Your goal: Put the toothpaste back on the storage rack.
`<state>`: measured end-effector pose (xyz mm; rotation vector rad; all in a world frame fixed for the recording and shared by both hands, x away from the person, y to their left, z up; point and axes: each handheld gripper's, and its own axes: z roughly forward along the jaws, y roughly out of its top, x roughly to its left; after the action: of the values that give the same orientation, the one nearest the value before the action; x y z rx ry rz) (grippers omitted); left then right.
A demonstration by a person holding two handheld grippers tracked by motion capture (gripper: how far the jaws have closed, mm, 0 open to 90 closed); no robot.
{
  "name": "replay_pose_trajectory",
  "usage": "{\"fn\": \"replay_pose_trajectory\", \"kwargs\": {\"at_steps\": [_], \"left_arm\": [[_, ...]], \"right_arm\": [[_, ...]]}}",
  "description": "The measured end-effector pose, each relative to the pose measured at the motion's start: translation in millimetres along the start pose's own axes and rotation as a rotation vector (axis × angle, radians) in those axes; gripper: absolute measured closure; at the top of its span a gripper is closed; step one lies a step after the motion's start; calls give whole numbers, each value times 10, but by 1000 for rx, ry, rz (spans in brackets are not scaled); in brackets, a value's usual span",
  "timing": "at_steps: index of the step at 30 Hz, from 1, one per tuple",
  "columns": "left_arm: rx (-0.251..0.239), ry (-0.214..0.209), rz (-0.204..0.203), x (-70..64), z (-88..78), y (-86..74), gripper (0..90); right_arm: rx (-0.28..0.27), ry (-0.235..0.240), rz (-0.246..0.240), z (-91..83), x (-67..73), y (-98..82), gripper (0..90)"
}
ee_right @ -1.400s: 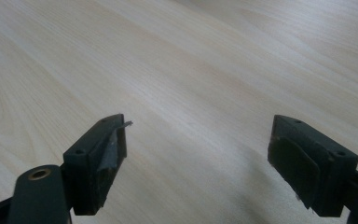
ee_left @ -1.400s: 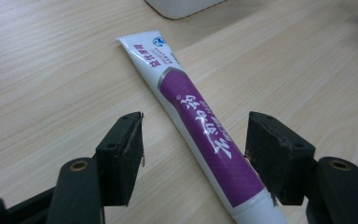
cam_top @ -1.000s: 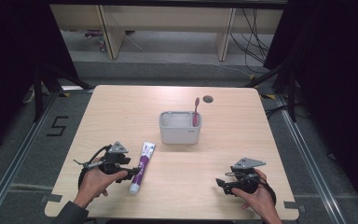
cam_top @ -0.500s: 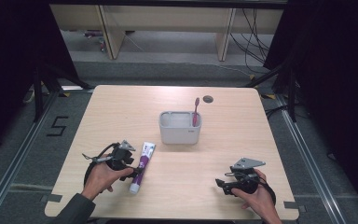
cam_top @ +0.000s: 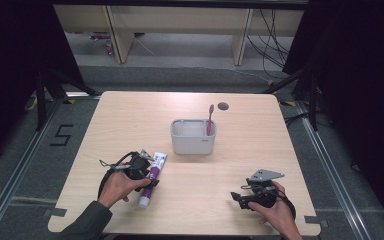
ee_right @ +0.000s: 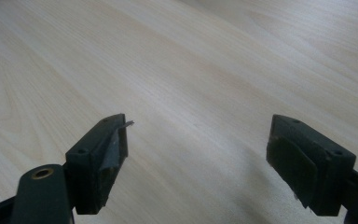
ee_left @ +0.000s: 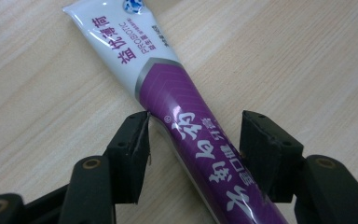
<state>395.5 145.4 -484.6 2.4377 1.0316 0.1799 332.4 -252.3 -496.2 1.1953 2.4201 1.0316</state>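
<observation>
Left gripper: the black two-jaw left gripper (cam_top: 147,172) is sitting in the person's left hand (cam_top: 117,186) near the front left part of the table. Its jaws are standing on both sides of the tube and have just been closing in on it. In the left gripper view one jaw is touching the tube's edge, and the other jaw is just beside the tube with a small gap, so the tube is not being squeezed yet.

Tube: the purple and white plastic toothpaste tube (ee_left: 177,100) is lying flat on the table. Its flat white end is pointing toward the box and its cap end is pointing toward the person. In the high view the tube (cam_top: 153,175) is lying just beside the left hand.

Right gripper: the black two-jaw right gripper (ee_right: 196,158) is being held in the person's right hand (cam_top: 275,212) near the front right corner. Its jaws are standing wide apart with just bare wood between them.

Table: the light wooden table (cam_top: 130,115) is holding everything.

Box: the small grey plastic box (cam_top: 192,140) is standing in the middle of the table, well apart from both grippers.

Toothbrush: the pink toothbrush (cam_top: 210,120) is standing up in the right side of the box, leaning a little.
</observation>
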Motion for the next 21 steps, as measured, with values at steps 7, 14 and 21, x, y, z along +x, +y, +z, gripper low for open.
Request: {"fn": "replay_pose_trajectory", "kwargs": {"at_steps": [7, 14, 21], "left_arm": [[29, -13, 26, -7, 33, 8, 487], [57, -2, 71, -27, 37, 40, 552], [107, 12, 123, -57, 49, 99, 615]], "right_arm": [[-8, -2, -22, 5, -15, -4, 214], [-7, 1, -26, 5, -20, -5, 221], [-1, 2, -24, 7, -10, -6, 230]]}}
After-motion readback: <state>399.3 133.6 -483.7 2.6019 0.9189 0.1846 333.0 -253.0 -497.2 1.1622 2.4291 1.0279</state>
